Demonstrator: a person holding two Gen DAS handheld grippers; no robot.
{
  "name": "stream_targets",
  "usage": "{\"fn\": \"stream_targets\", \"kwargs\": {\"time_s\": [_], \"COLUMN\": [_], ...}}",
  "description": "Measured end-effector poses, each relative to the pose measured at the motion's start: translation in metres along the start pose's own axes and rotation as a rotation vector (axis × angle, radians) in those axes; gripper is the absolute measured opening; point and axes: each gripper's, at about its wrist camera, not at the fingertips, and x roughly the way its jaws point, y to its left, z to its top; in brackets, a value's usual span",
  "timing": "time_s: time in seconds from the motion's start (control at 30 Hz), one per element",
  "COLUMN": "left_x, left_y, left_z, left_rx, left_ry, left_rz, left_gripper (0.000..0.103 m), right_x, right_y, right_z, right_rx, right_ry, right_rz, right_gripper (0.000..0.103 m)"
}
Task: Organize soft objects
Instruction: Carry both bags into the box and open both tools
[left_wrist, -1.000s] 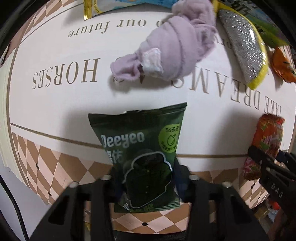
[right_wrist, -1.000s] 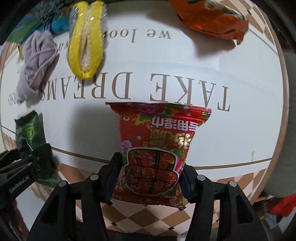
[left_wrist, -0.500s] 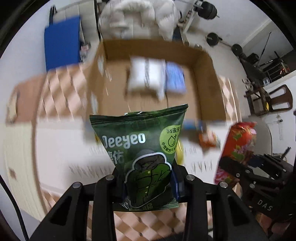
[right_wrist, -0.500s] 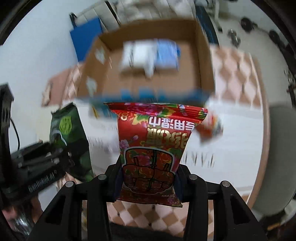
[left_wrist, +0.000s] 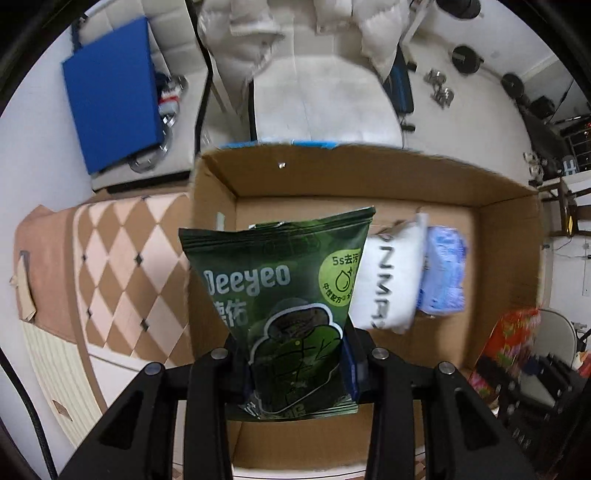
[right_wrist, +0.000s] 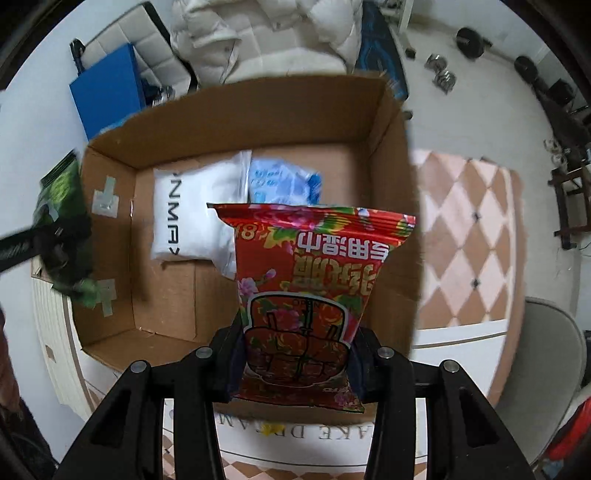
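L gripper (left_wrist: 295, 365) jaws clamp green Deeyeo pack (left_wrist: 280, 295) | R gripper (right_wrist: 295, 362) jaws clamp red floral pack (right_wrist: 310, 280), print inverted | both over cardboard box (right_wrist: 258, 118)

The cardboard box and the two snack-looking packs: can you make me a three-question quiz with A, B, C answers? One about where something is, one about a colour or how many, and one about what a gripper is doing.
1. Where is the white pack?
A. Inside the cardboard box
B. On the checkered cloth outside the box
C. Held in a gripper

2. What colour is the pack in the right gripper?
A. Blue
B. Mainly red
C. Purple

3. What is the left gripper doing?
A. Open, holding nothing
B. Shut on the white pack
C. Shut on the green pack

Answers:
1. A, it lies on the box floor beside a light blue pack.
2. B, the red pack carries a flowery print.
3. C, both fingers press the green pack's lower end.
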Motion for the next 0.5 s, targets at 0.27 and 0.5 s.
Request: {"fn": "stream_targets", "kwargs": {"time_s": [0.27,0.5], "left_x": [0.033,0.023], "left_y": [0.004,0.008], "left_z": [0.027,0.035], "left_rx": [-0.030,-0.073], "left_ry": [0.078,0.058], "left_rz": [-0.002,-0.036], "left_gripper": [0.035,0.061], "right_x": [0.057,0.067], "right_y": [0.008,0.007], "right_z": [0.000,-0.005], "right_rx": [0.012,-0.004], "right_ry": [0.119,0.145], "right_rz": [0.028,-0.018], "right_gripper": [0.047,0.101]}}
